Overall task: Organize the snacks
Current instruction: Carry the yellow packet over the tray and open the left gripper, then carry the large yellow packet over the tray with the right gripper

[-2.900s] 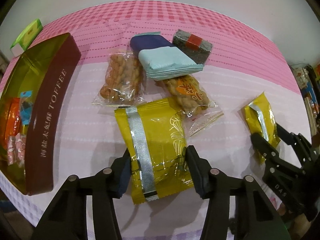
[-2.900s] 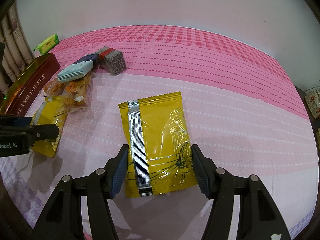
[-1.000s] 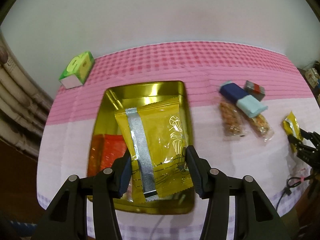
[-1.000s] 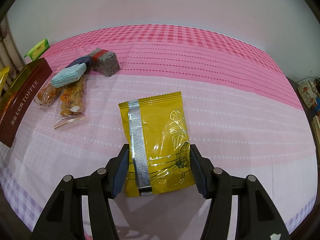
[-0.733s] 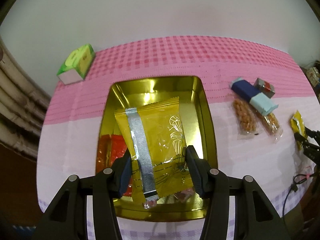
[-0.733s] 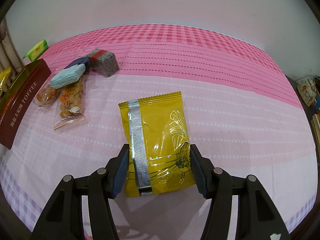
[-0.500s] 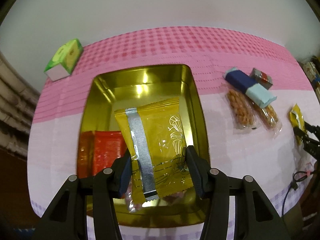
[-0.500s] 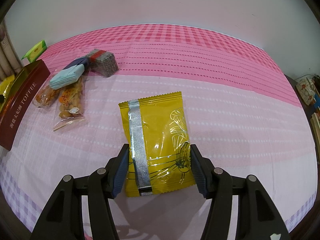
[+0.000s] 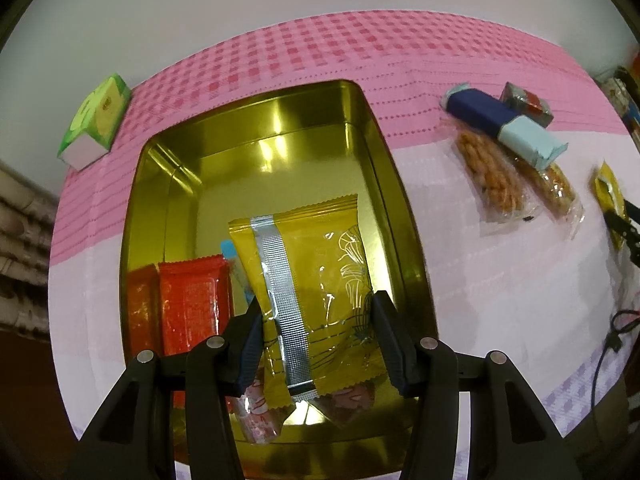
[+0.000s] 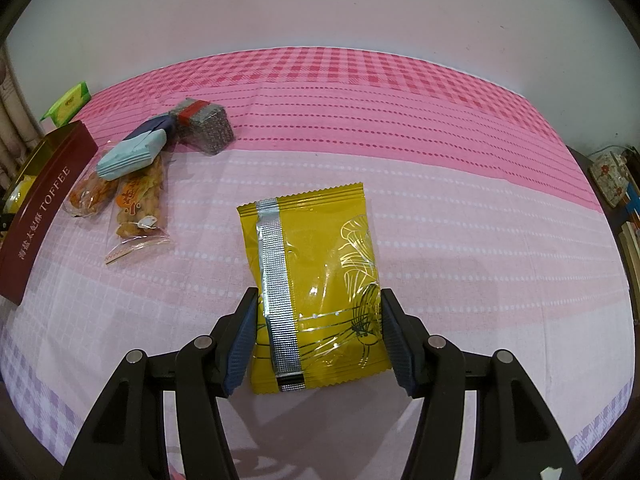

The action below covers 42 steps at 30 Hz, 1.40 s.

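Clamping a yellow packet point(image 9: 316, 292) over the gold tin point(image 9: 256, 128).

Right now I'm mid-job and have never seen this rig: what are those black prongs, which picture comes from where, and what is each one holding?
No robot arm here: a person holds a two-finger gripper in each hand, each with a fisheye camera looking along its black fingers.

Left-wrist view: the left gripper is shut on a yellow packet over the open gold tin, which holds red packets. A green box sits behind on the pink cloth.

Right-wrist view: the right gripper is shut on a second yellow packet. To its left lie a blue bar, a dark block and two clear bags of twists.
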Each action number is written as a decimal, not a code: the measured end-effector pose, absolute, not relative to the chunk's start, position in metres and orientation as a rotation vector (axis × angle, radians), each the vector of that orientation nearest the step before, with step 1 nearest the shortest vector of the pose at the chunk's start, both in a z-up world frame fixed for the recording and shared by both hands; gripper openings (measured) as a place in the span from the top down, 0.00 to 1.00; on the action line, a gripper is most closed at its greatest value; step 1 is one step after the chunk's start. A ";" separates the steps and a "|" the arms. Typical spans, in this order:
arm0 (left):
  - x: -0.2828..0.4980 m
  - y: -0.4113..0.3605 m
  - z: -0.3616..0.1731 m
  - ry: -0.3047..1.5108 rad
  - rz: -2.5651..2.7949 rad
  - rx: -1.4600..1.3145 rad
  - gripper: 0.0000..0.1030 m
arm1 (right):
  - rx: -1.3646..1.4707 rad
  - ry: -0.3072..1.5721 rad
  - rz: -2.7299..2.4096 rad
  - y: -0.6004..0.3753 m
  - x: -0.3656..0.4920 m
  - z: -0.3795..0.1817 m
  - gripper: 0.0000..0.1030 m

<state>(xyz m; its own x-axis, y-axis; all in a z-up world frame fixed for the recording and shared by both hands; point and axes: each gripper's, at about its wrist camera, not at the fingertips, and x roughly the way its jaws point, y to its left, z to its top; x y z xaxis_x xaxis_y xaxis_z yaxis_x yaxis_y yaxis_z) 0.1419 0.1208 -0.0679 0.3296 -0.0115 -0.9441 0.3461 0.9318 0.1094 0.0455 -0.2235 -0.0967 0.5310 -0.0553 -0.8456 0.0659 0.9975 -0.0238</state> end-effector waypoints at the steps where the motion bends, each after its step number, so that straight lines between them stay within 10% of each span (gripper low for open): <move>1: 0.142 0.121 -0.068 1.216 -0.234 0.313 0.50 | 0.012 1.009 -0.072 -0.224 0.045 -0.097 0.47; 42: 0.066 0.243 -0.012 1.002 0.098 0.046 0.27 | 0.023 0.950 -0.011 -0.129 0.048 -0.028 0.51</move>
<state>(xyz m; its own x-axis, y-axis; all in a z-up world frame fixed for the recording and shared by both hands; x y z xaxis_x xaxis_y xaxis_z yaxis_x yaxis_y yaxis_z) 0.0665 0.2432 -0.0120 0.5347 0.1038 -0.8386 -0.0614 0.9946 0.0840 0.0480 -0.1286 -0.0285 0.5820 0.0003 -0.8132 0.0195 0.9997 0.0143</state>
